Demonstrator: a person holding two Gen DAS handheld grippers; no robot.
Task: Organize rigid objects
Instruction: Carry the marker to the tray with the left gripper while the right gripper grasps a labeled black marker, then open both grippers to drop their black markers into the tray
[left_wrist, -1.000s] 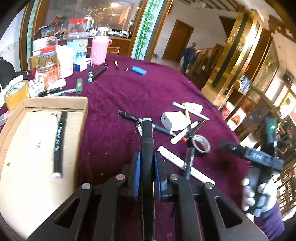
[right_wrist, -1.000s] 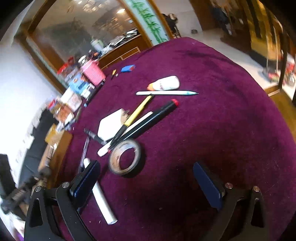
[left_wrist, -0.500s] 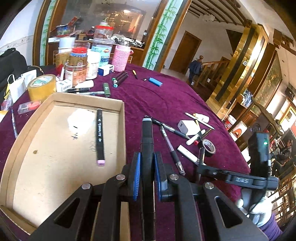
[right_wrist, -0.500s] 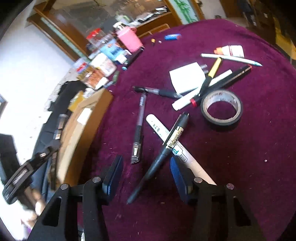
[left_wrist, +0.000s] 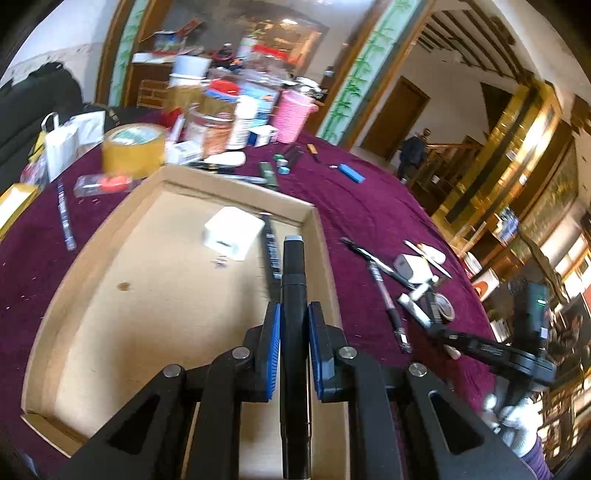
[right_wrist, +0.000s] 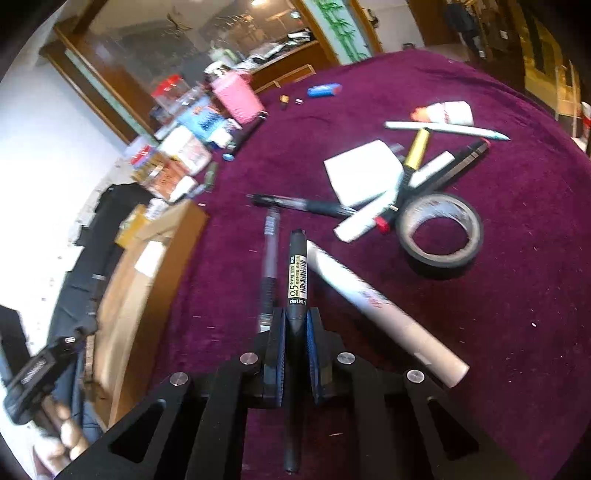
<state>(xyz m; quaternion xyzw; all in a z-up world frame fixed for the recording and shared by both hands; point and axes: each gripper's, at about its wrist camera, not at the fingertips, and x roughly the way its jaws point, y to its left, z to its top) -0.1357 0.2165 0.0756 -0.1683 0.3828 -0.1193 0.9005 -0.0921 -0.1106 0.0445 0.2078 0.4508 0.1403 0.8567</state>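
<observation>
Since half a second ago my right gripper (right_wrist: 294, 332) has closed on the black pen (right_wrist: 296, 273), just above the purple cloth (right_wrist: 517, 295). My left gripper (left_wrist: 294, 332) still clamps its marker (left_wrist: 293, 280), now over the cardboard tray (left_wrist: 147, 295), beside another marker (left_wrist: 271, 254).

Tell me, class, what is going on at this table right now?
A person is sorting pens into a cardboard tray. The left gripper holds a black marker over the tray, jaws shut on it. The right gripper has shut on a black pen on the purple tablecloth.
</observation>
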